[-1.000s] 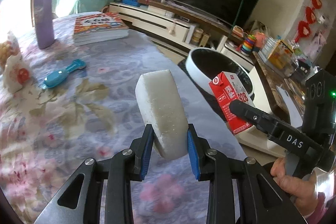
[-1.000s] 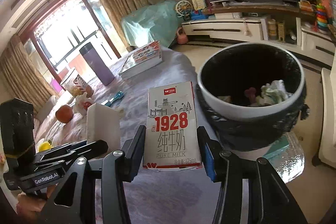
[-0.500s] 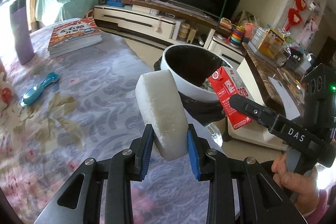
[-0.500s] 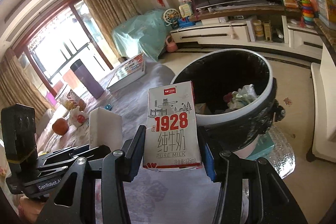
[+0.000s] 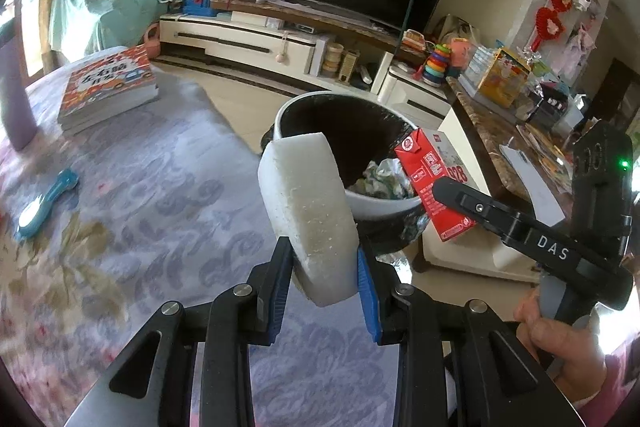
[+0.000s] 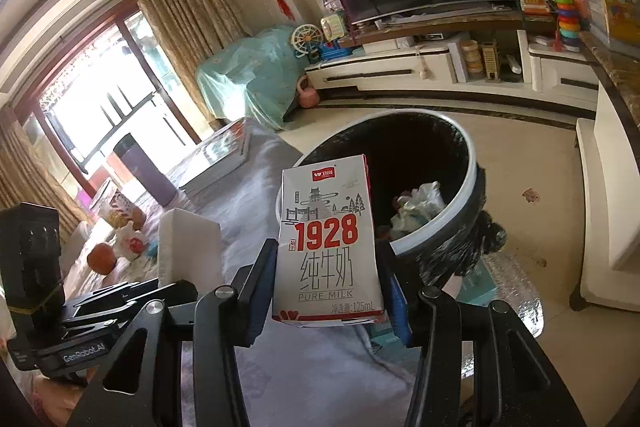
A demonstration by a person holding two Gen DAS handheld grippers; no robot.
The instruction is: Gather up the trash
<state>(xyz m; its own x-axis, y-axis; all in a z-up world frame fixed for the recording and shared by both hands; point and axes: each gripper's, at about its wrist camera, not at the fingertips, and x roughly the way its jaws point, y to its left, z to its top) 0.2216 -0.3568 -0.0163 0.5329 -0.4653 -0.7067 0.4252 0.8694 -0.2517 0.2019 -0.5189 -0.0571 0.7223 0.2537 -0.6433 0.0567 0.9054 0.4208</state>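
Observation:
My left gripper is shut on a white foam block, held upright above the table's edge. The block also shows in the right wrist view. My right gripper is shut on a small red and white milk carton marked 1928. The carton shows in the left wrist view beside the rim of the trash bin. The round white-rimmed trash bin with a black liner stands on the floor just past the table; it also shows in the right wrist view, with crumpled trash inside.
The table has a floral cloth. On it lie a book, a blue spoon and a purple bottle. An orange fruit and snack bags sit further back. A TV stand lines the wall.
Both grippers have moved with their loads toward the trash bin, which now looks larger and nearer in both views. The grips have not changed.

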